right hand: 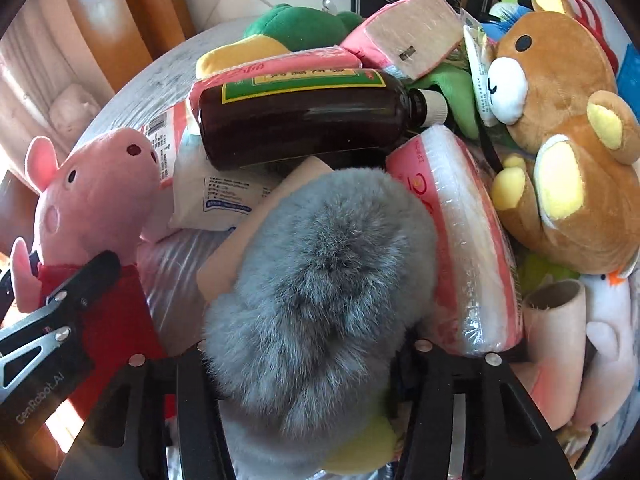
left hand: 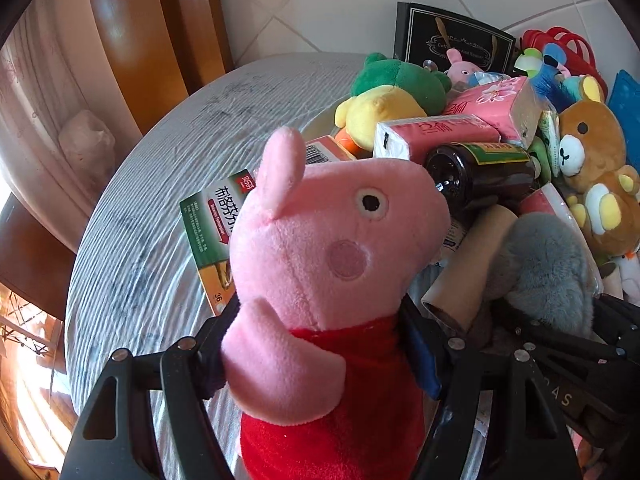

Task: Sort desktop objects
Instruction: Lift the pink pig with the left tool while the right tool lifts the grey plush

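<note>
Both jaws are clamped on soft toys: the left gripper (left hand: 316,344) pinches a pink plush pig in a red dress (left hand: 328,248), the right gripper (right hand: 304,356) a fluffy grey fur toy (right hand: 320,280). Behind them a dark brown glass bottle (right hand: 304,120) tops the crowded pile. Bare room lies along the left edge of the round grey-clothed table (left hand: 160,184).

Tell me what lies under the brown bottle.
The brown bottle lies on its side on a pink tissue pack and a white packet. What lies deeper is hidden by the grey furry toy.
</note>
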The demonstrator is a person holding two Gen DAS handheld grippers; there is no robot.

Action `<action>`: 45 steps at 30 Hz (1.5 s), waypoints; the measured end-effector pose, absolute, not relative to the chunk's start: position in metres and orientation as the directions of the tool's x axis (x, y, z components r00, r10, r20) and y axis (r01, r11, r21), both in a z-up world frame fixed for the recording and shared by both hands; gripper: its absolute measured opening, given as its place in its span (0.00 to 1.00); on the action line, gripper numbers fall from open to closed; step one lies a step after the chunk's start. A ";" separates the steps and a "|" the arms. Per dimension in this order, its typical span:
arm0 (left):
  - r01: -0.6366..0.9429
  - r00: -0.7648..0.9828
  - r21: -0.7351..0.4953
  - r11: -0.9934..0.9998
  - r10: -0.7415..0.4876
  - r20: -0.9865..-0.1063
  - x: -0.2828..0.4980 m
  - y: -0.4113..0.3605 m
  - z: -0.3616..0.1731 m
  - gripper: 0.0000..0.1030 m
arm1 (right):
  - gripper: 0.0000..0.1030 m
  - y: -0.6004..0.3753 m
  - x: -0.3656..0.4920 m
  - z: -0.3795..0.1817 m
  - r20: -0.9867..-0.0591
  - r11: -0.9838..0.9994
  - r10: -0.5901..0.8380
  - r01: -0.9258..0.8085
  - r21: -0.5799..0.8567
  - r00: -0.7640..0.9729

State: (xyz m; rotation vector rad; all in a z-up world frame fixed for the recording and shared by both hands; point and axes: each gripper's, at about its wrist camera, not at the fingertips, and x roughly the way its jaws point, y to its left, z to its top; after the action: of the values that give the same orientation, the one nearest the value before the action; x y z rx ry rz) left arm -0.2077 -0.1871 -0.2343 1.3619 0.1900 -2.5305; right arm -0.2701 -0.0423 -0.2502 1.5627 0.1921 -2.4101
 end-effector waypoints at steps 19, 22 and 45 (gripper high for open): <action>0.206 -0.763 -0.042 -0.978 -0.133 -0.632 -0.179 -0.152 -0.102 0.69 | 0.38 -0.014 -0.222 -0.088 -0.673 -0.969 -0.206 0.246 0.038 -0.710; 0.162 -0.796 -0.050 -0.986 -0.101 -0.597 -0.181 -0.127 -0.078 0.69 | 0.38 0.011 -0.213 -0.057 -0.628 -0.976 -0.187 0.215 0.033 -0.755; -0.234 -0.898 -0.105 -0.967 0.256 -0.359 -0.245 0.331 0.095 0.69 | 0.38 0.468 -0.167 0.119 -0.360 -0.984 0.179 -0.166 -0.068 -0.916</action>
State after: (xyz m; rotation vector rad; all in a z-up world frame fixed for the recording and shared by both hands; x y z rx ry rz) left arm -0.2450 0.3311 0.0945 0.6439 0.1005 -3.3304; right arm -0.1670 0.4675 0.1192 0.6175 0.0601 -3.2595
